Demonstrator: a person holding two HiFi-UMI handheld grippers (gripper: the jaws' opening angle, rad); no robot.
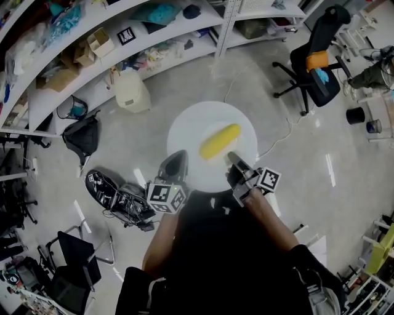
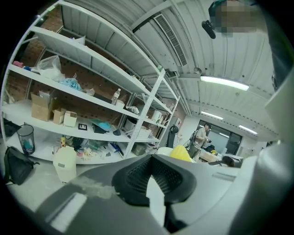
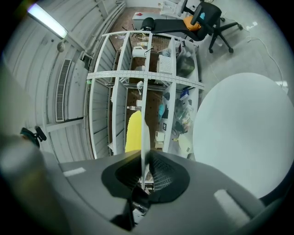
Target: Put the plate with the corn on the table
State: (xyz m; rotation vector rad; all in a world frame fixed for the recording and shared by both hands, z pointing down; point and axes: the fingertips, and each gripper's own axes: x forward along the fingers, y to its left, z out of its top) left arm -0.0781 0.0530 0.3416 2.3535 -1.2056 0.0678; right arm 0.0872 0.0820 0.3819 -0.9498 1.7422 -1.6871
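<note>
Seen from above, we hold a white plate [image 1: 192, 132] in the air over the floor [image 1: 295, 160]. Our left gripper [image 1: 174, 165] and right gripper [image 1: 236, 161] each have jaws pinched almost together on the plate's near rim. A yellow corn cob [image 1: 220, 141] lies on it, just ahead of the right gripper's tips.

Your plate [image 1: 184, 132] is plain white, and the corn [image 1: 220, 141] on it is bright yellow. Your left hand-held gripper [image 1: 175, 163] and right hand-held gripper [image 1: 234, 159] are dark grey, each with a cube of black-and-white square markers. The floor [image 1: 357, 203] is pale glossy grey. From the plate, the chair [image 1: 317, 55] at two o'clock is black with orange and blue patches. The jug [image 1: 132, 91] at ten o'clock is cream. The shelves [image 1: 98, 15] are white.
</note>
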